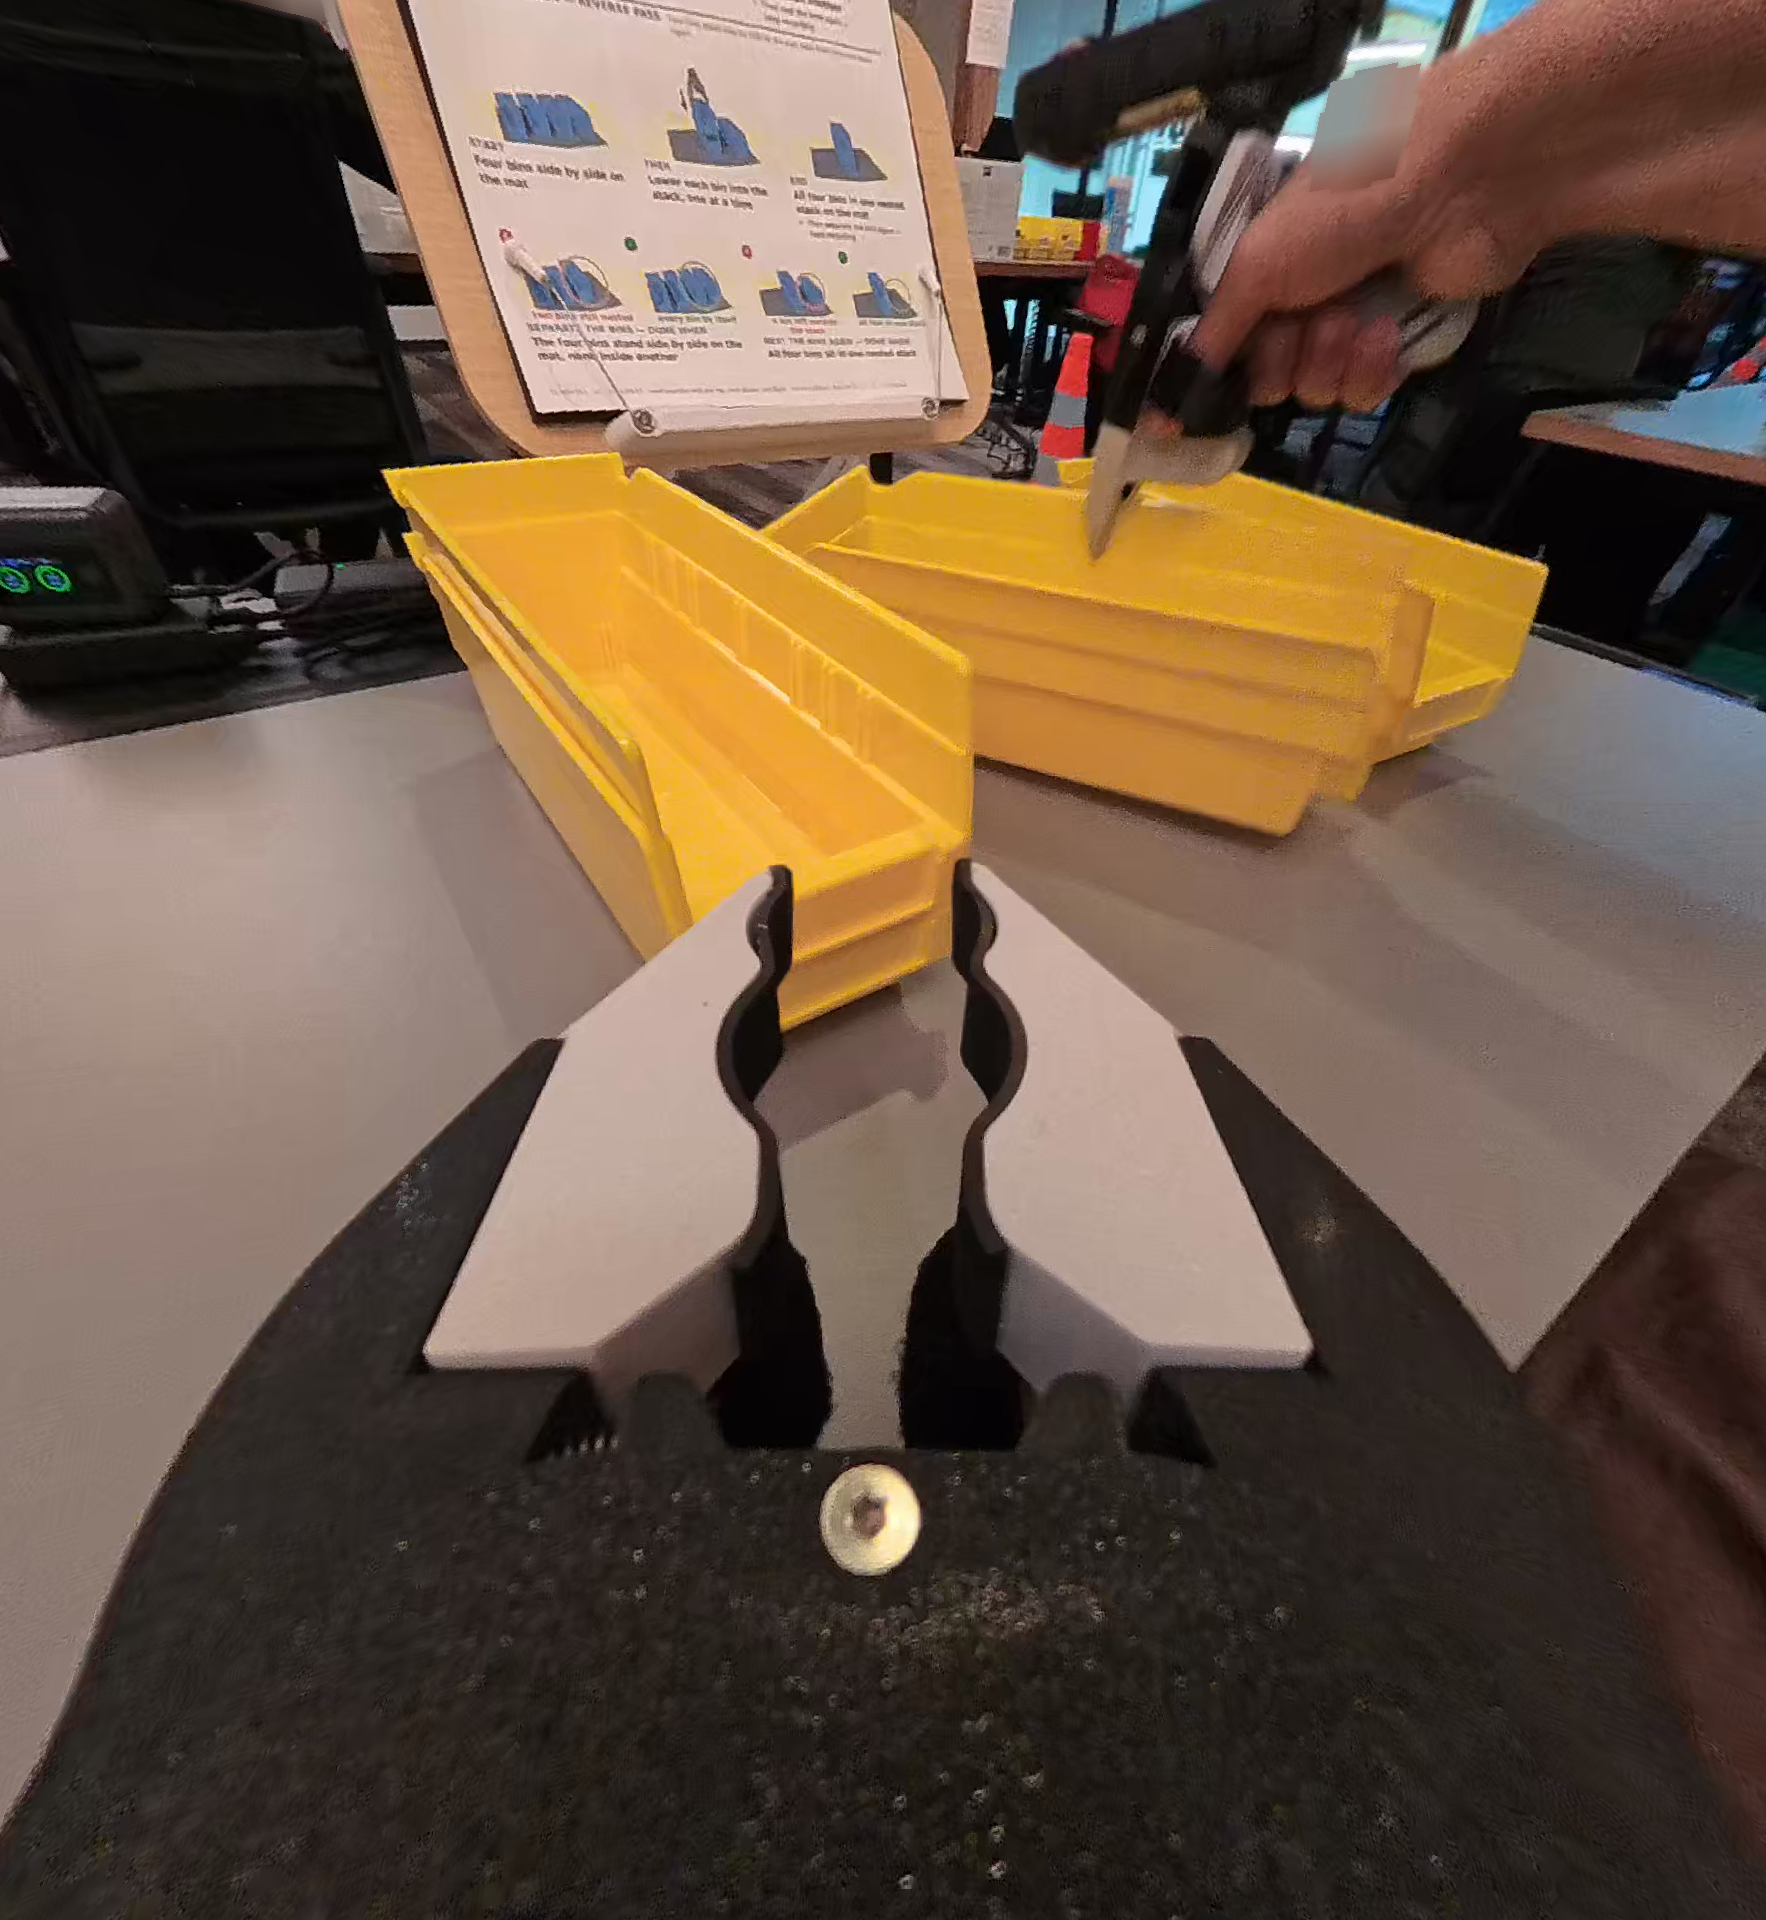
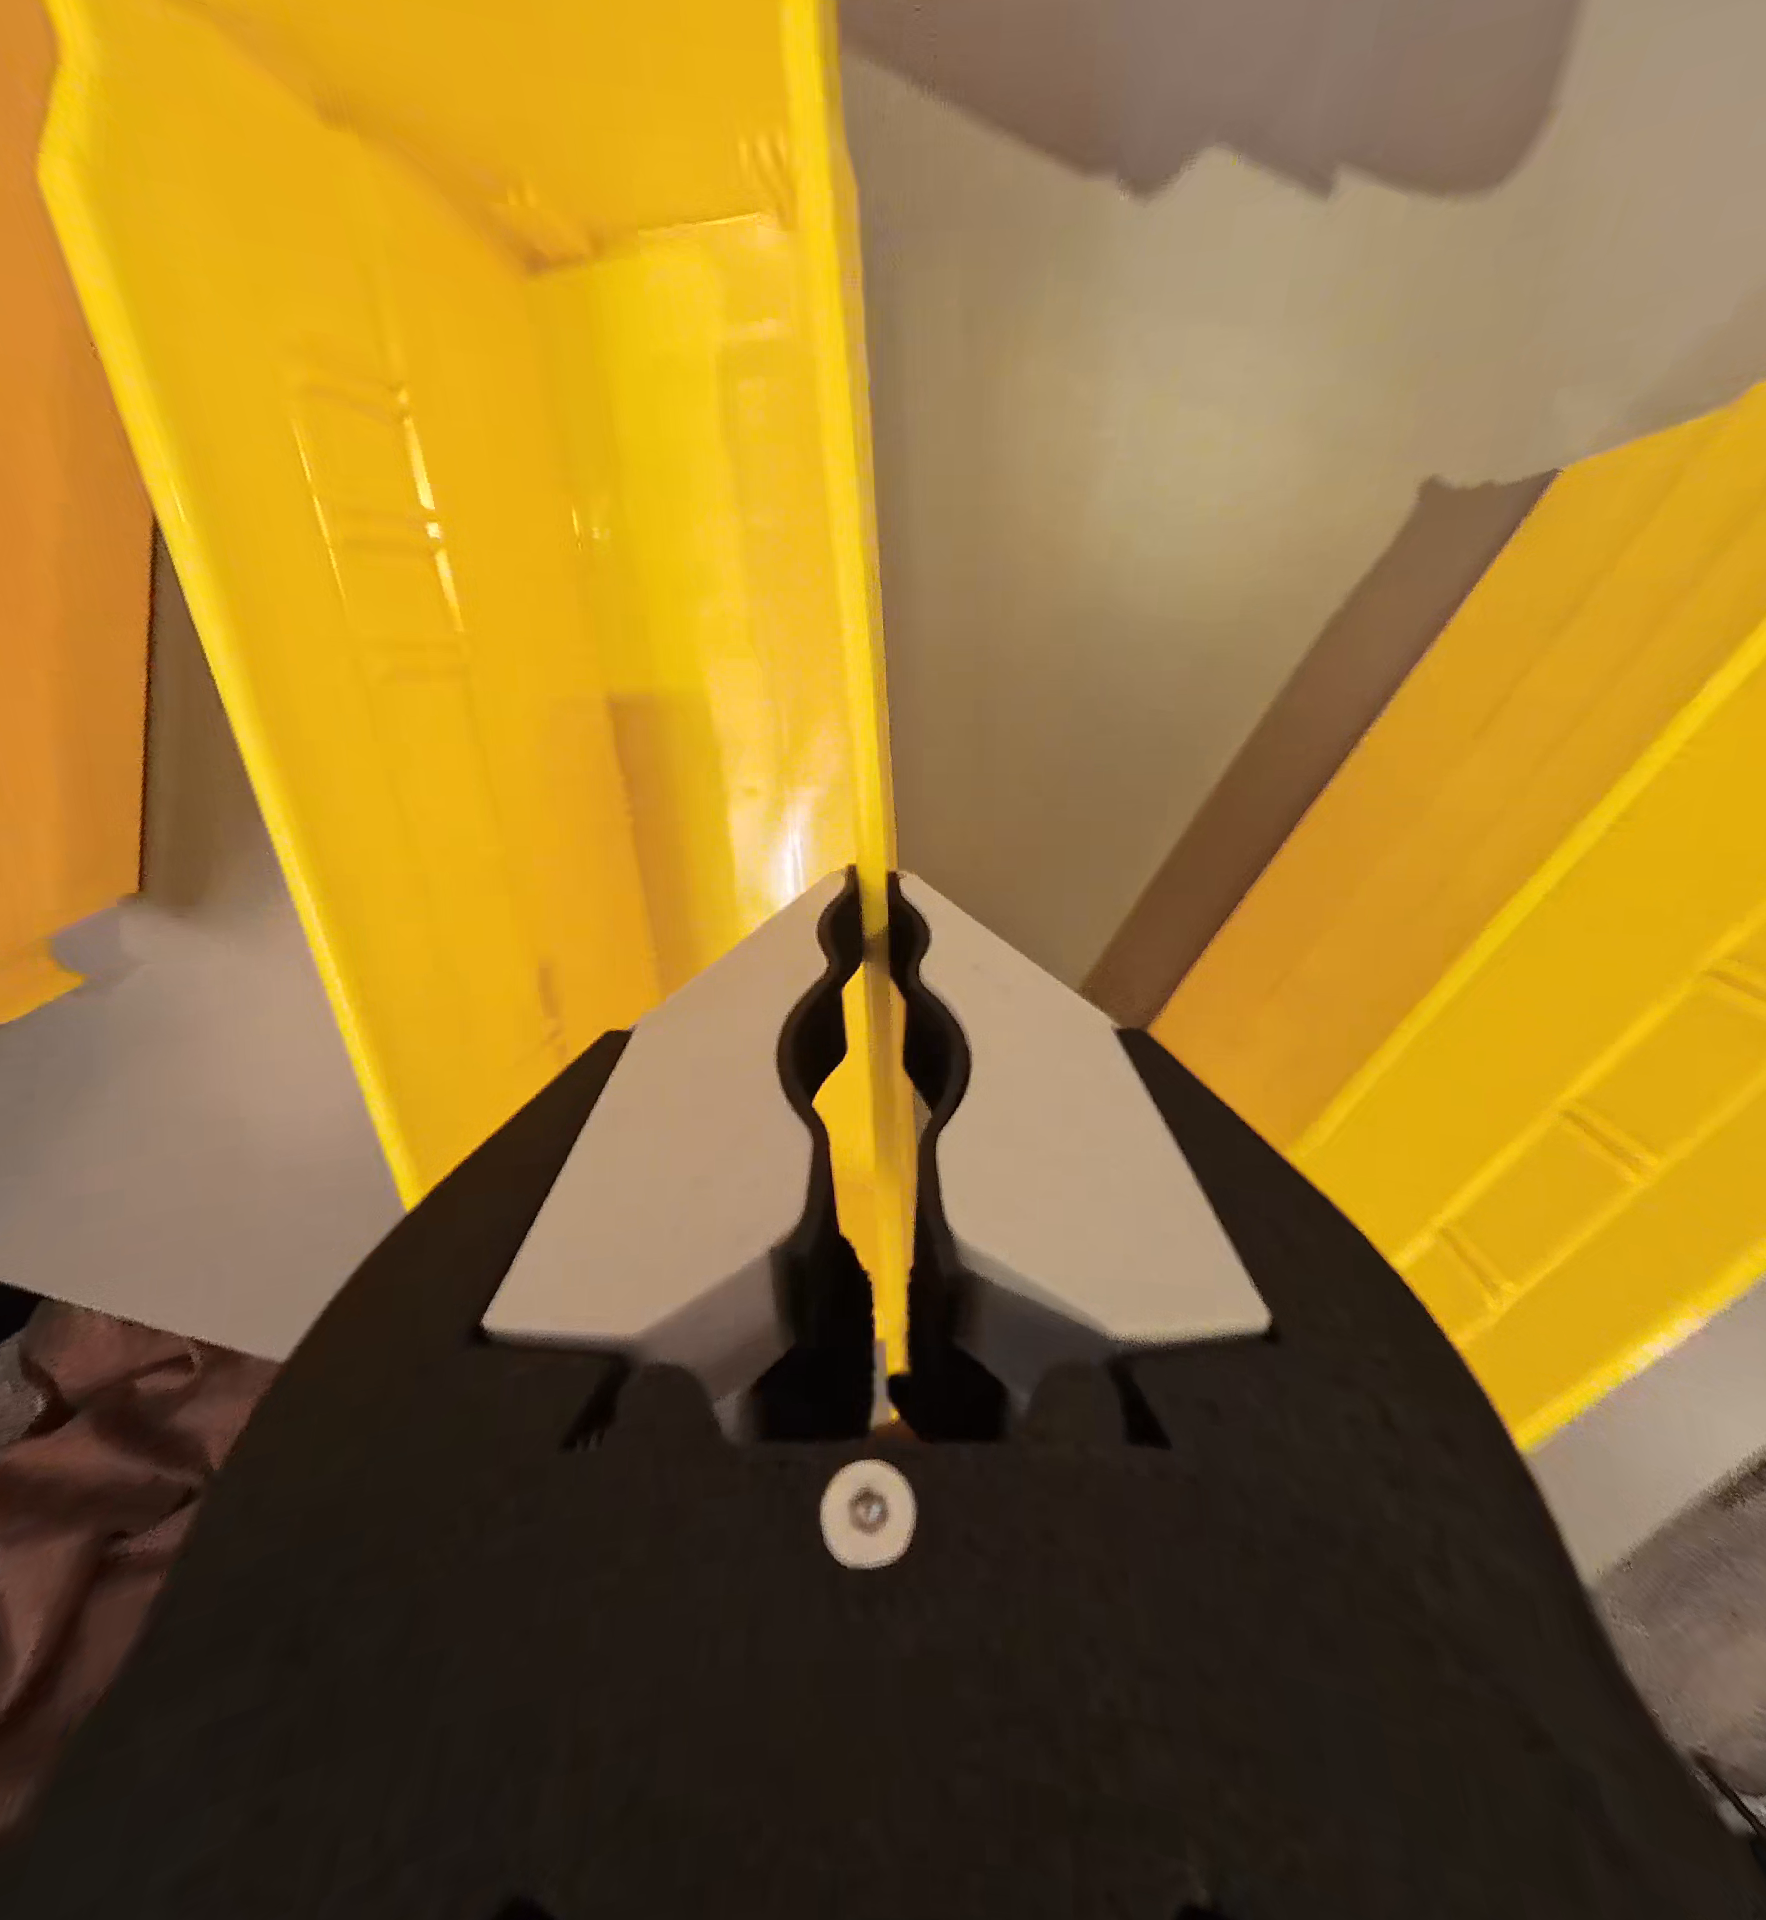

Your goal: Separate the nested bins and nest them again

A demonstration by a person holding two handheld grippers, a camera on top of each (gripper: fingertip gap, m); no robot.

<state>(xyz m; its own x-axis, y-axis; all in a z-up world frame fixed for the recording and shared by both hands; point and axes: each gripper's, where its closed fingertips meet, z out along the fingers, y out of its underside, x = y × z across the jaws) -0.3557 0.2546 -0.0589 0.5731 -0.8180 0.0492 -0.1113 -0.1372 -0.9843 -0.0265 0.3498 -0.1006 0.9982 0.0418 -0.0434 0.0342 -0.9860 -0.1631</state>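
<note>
Two sets of yellow bins are sitting on a grey counter (image 1: 235,987) as a person is working them w/ handheld tongs. In the left wrist view, the left tongs (image 1: 871,883) are hovering low over the counter, fingers apart and gripping nothing, tips just short of the near end of a nested stack of bins (image 1: 713,686); at least two shells are showing there, one inside another. To the right, and just beside it at the rim, a second nested group (image 1: 1170,665) is lying at an angle to the first, w/ stepped ends showing several bins.

The right tongs (image 1: 1102,530) are reaching down into that second group from above, gripped by the person's hand (image 1: 1315,322); motion blur is softening that part of the frame. The right wrist view is showing these tongs (image 2: 875,883) clamped on the thin side wall of a yellow bin (image 2: 505,623), the wall running edge-on between the fingers back toward the base. Another yellow bin (image 2: 1585,987) is lying to the right, apart from the held one, w/ grey counter between them.

Behind the bins, an instruction sheet on a wooden board (image 1: 692,208) is standing upright; a small black device w/ green lit dials (image 1: 37,566) is sitting at far left, and an orange traffic cone (image 1: 1066,410) is standing in the background.
</note>
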